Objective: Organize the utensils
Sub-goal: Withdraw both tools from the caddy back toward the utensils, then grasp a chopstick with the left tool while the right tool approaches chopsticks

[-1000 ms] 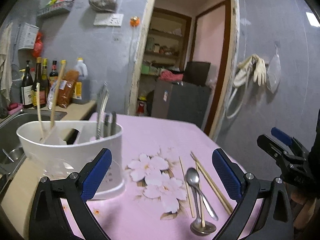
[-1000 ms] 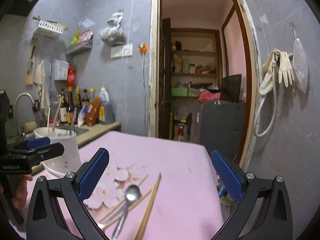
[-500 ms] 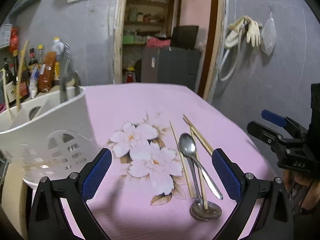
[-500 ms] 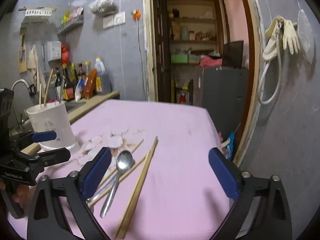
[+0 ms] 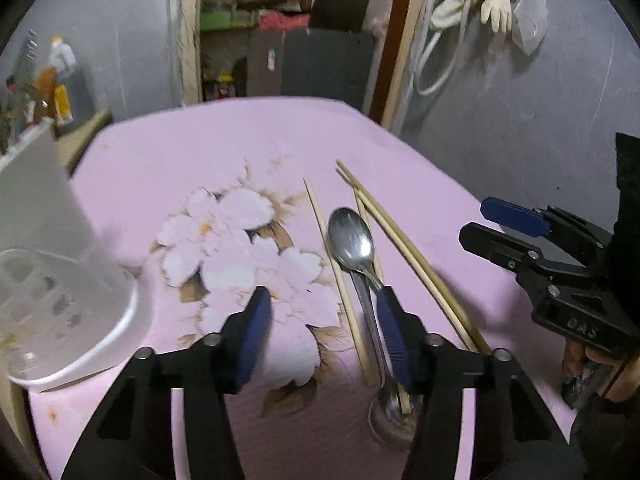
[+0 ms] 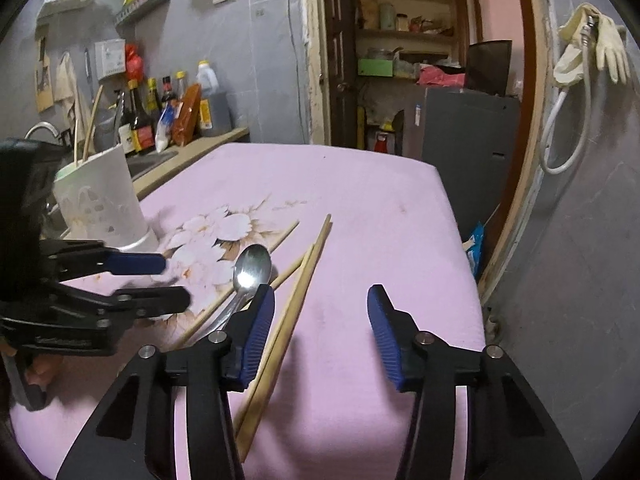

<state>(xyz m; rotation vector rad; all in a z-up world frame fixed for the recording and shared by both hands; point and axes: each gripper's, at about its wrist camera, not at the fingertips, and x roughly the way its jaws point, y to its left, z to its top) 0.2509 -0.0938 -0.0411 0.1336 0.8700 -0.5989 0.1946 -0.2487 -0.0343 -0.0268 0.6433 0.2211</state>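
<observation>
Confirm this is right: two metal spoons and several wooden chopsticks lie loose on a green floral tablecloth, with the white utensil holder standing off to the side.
Wrong on one count: the tablecloth is pink, not green, as the left wrist view shows. The rest holds: two metal spoons and several wooden chopsticks lie loose on it, with the white utensil holder off to the side.

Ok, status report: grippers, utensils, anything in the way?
Left gripper and right gripper closing, both empty. Spoons and chopsticks loose on cloth. Nothing blocking.
</observation>
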